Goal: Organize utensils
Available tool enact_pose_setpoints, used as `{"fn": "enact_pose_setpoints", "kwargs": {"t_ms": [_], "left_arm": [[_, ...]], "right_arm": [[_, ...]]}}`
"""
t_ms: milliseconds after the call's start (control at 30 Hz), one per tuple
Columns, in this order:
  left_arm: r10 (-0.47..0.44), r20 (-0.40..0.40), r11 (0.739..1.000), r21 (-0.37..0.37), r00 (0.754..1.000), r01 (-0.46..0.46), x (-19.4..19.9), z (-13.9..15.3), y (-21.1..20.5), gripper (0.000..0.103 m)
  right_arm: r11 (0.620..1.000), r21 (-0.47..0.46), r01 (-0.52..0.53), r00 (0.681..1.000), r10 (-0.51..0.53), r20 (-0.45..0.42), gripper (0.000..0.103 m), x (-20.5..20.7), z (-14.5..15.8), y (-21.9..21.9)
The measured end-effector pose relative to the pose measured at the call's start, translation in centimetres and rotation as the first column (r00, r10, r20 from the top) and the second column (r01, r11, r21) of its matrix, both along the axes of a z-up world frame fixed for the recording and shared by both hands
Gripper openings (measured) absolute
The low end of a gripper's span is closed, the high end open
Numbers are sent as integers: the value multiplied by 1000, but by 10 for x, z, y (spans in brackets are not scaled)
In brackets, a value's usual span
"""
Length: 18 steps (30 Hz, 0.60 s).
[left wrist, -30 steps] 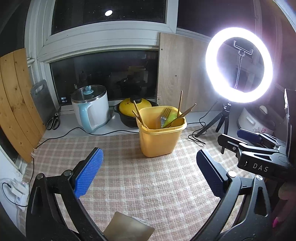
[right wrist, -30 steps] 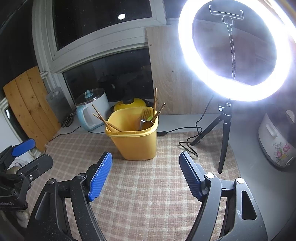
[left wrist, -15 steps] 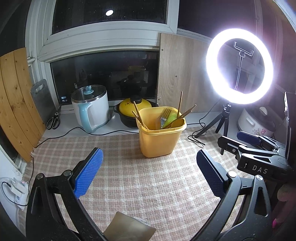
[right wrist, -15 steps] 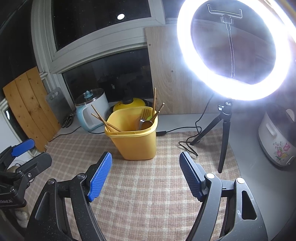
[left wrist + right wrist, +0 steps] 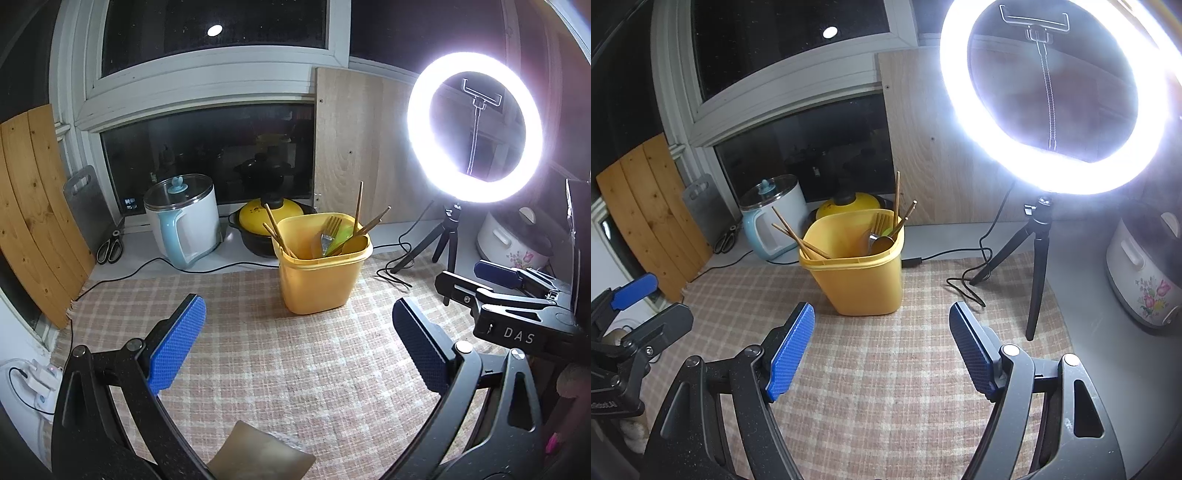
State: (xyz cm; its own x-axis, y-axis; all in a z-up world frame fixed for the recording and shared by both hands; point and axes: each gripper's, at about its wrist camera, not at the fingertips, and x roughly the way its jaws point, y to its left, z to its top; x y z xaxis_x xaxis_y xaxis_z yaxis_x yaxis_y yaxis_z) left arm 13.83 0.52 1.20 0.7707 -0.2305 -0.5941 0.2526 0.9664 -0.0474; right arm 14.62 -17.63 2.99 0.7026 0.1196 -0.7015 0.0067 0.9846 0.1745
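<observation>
Both the left gripper [image 5: 297, 347] and right gripper [image 5: 881, 349] hang spread wide and empty above the checked mat [image 5: 280, 369], facing the yellow utensil bin [image 5: 319, 269] standing mid-mat. If more sorting remains, approach from above and pinch 1 handle at a time. Counted: 1 fork [image 5: 328, 232], 1 spoon [image 5: 352, 244], about 5 chopsticks, though overlap hides some.

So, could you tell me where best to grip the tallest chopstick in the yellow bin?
Grip the tallest chopstick on its bare upper end, coming from above with the open right gripper. It stands nearly upright at the back of the yellow bin, well clear of the rim; lower down, the fork crowds it.
</observation>
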Motion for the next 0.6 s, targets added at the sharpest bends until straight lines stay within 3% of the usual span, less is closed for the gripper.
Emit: {"fn": "enact_pose_setpoints", "kwargs": {"t_ms": [600], "left_arm": [[20, 13, 1000, 19, 1000, -20, -6, 3, 0, 103]], "right_arm": [[1000, 19, 14, 1000, -13, -14, 75, -6, -1, -4]]}}
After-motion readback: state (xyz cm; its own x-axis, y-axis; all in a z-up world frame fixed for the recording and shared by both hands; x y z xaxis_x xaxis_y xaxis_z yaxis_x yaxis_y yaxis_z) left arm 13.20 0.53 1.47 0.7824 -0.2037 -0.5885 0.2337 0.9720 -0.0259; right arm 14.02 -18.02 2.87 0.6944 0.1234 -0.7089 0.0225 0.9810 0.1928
